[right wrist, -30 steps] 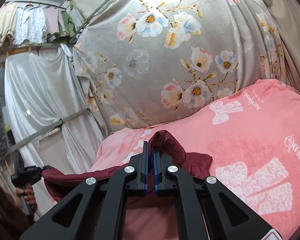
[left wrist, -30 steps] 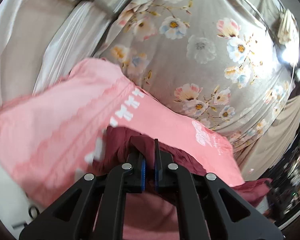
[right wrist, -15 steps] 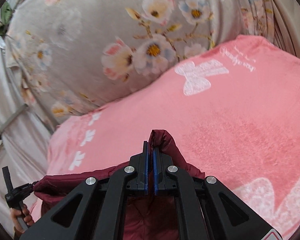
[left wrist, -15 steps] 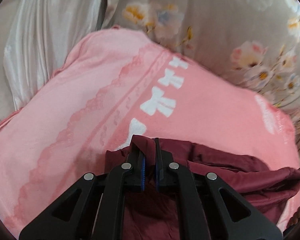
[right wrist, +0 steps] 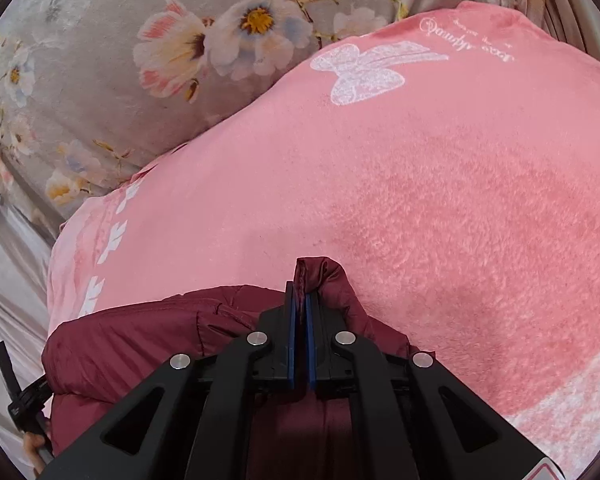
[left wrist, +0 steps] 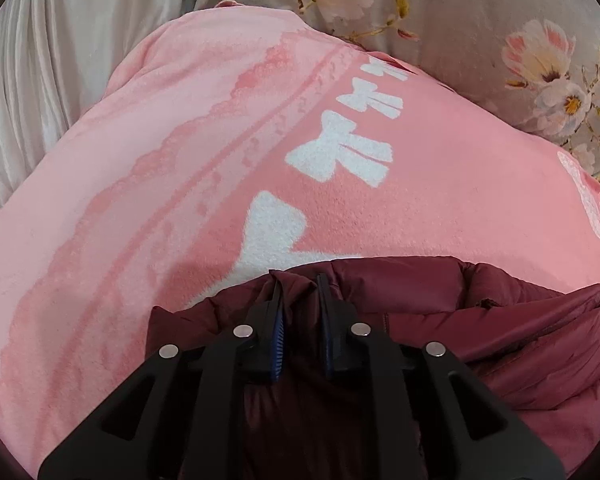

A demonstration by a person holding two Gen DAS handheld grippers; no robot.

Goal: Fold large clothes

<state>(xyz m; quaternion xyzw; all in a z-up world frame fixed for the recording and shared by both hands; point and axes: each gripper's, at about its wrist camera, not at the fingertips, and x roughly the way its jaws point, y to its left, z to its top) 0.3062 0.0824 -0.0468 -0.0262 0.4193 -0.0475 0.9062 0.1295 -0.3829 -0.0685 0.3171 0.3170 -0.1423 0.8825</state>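
The left claw (left wrist: 300,280) is just opening, its pads parting off the maroon puffer jacket (left wrist: 520,320) lying on the pink blanket (left wrist: 180,160); the right claw (right wrist: 300,292) is clamping a fold. It should release only once the edge is lying flat.

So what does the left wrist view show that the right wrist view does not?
Only the left wrist view: the left gripper, its jaws a little apart and just opening, with maroon jacket fabric loose between them, and large white bows up close.

Only the right wrist view: the right gripper shut on a jacket fold, a white butterfly with script, and at the lower left edge a hand.

Both: the jacket lying on the pink blanket, with floral cloth behind.
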